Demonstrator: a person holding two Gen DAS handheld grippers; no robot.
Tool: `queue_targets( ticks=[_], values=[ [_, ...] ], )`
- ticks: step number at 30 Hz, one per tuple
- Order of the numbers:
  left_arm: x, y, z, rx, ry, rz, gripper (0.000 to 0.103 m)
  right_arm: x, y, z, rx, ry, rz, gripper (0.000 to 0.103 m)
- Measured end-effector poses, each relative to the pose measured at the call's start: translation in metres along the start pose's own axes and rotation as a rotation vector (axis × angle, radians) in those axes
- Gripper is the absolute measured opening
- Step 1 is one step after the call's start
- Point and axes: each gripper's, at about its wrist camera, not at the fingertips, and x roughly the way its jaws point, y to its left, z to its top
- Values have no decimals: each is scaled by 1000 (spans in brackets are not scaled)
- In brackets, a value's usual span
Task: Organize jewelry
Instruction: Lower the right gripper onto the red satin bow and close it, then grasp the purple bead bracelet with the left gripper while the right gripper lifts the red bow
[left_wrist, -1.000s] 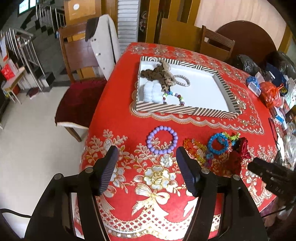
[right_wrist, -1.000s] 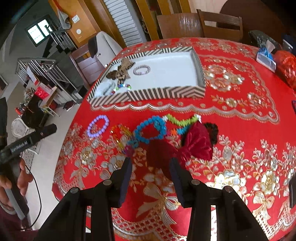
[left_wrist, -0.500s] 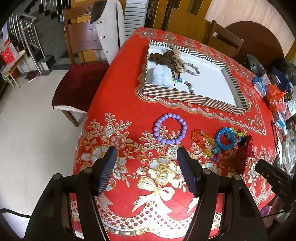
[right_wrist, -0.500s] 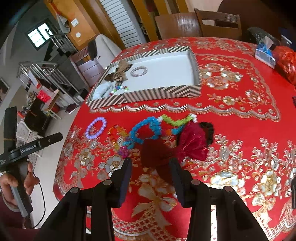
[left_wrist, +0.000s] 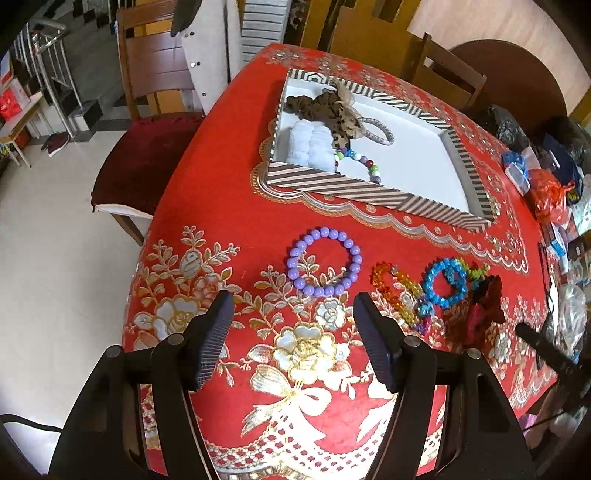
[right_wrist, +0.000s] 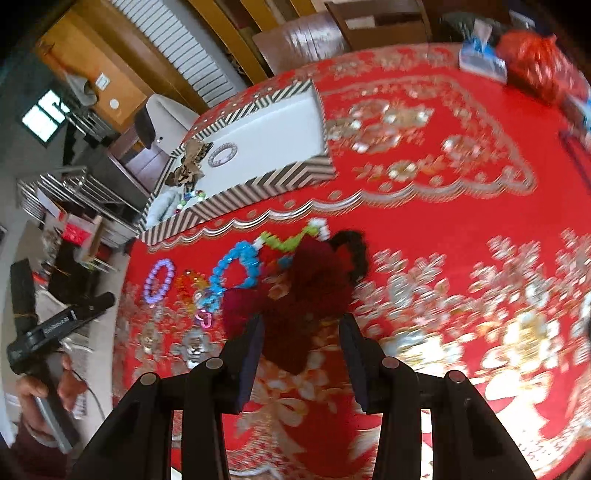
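Observation:
A purple bead bracelet (left_wrist: 324, 261) lies on the red tablecloth just ahead of my open, empty left gripper (left_wrist: 293, 314). Right of it lie a multicoloured bracelet (left_wrist: 397, 295), a blue bracelet (left_wrist: 445, 282) and a dark red bow (left_wrist: 480, 310). The striped white tray (left_wrist: 369, 188) behind holds a leopard scrunchie (left_wrist: 328, 110), a white scrunchie, a grey ring and a bead bracelet. My right gripper (right_wrist: 301, 325) is open, its fingers on either side of the red bow (right_wrist: 306, 288). The blue bracelet (right_wrist: 236, 273) and the purple bracelet (right_wrist: 159, 280) lie to its left.
A wooden chair with a red cushion (left_wrist: 144, 158) stands at the table's left edge. Plastic bags and small boxes (left_wrist: 546, 184) crowd the right side of the table. The tray (right_wrist: 258, 184) is far left in the blurred right wrist view.
My left gripper has moved closer to the purple bracelet. My right gripper has moved forward over the red bow, which now sits between its fingers; that view is motion-blurred.

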Motion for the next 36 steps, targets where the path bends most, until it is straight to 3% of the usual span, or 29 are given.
queue_targets(
  ticks=[8,12,14,16,19,25,28,32,34,36],
  values=[
    [13,5,7,-22,31,19,67,48,5,8,42,55,-49,41],
    [19,10,9,-31,39,51,67,52,17,12,-45,43,-88,40],
    [24,13,11,-34,43,74,67,51,17,11,-83,44,-100,30],
    [29,13,13,-37,45,90,67,48,17,8,-117,50,-89,21],
    [38,10,18,-35,48,100,67,39,6,2,-118,62,-58,17],
    [59,-4,27,28,58,128,67,21,-15,-4,-67,48,3,16],
    [69,-6,30,45,78,134,67,20,-19,-7,-63,55,-7,16],
    [78,-5,30,52,82,110,60,18,-21,-7,-57,56,-20,19],
    [78,-7,30,68,73,121,52,18,-21,-5,-38,61,-25,39],
    [77,-8,31,90,58,148,23,19,-20,-3,-11,53,15,41]
  ],
)
